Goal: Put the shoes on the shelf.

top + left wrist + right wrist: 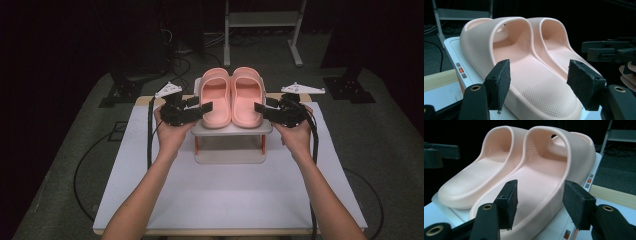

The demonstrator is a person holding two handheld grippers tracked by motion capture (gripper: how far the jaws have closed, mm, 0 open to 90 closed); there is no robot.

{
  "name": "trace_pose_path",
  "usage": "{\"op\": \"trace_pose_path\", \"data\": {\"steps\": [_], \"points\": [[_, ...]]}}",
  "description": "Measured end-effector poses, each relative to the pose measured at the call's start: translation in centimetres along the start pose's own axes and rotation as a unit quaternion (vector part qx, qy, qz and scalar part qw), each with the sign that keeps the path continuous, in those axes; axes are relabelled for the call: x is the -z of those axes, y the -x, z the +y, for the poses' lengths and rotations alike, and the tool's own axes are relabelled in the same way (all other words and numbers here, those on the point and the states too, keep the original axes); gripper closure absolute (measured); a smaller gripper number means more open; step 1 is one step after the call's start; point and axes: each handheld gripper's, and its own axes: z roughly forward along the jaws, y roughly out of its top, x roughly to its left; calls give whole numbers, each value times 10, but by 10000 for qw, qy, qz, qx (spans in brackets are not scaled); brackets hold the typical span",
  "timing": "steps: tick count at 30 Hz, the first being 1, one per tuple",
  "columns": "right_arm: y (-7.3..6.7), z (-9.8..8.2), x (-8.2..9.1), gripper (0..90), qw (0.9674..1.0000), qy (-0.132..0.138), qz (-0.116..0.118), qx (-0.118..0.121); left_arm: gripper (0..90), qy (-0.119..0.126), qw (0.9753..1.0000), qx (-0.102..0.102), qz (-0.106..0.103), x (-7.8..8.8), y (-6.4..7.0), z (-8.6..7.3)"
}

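Orange-legged rack (231,129) under pink slippers (232,95), high view alone

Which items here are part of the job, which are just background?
In play:
- left slipper
- right slipper
- small rack they sit on
- left gripper, fingers open beside the left slipper
- right gripper, fingers open beside the right slipper

Just around:
- white table
- metal stand behind
- floor cables
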Motion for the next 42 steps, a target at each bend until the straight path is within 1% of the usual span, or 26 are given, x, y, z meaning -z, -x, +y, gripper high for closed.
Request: {"op": "trace_pose_path", "data": {"steps": [7,11,12,16,21,26,27,31,32,36,39,42], "points": [[-6,-2,7,446,9999,27,46,108,345,28,9999,-89,-52,9,6,-2],[-6,-5,9,444,9999,26,65,113,345,48,9999,-116,-100,13,10,-5],[-6,-6,9,443,9999,8,72,85,345,42,9998,-140,-118,14,11,-5],[-7,-10,13,441,9999,11,67,100,340,16,9997,-212,-126,17,15,-8],[-7,-14,19,438,9999,42,97,109,339,-11,9996,-239,-178,20,17,-12],[-7,-19,24,437,9999,60,119,106,334,-1,9995,-205,-247,21,20,-18],[-7,-20,26,437,9998,77,124,103,334,-17,9994,-236,-249,22,21,-19],[-9,-23,30,435,9998,96,164,95,328,17,9993,-249,-267,24,25,-21],[-9,-24,31,434,9998,85,177,83,324,10,9992,-293,-272,25,25,-22],[-12,-28,36,430,9997,86,217,106,320,9,9991,-296,-311,28,28,-25],[-14,-31,39,429,9996,85,230,128,319,-3,9989,-346,-328,30,28,-27],[-15,-33,41,427,9996,65,222,170,318,12,9988,-333,-354,32,30,-30]]}}
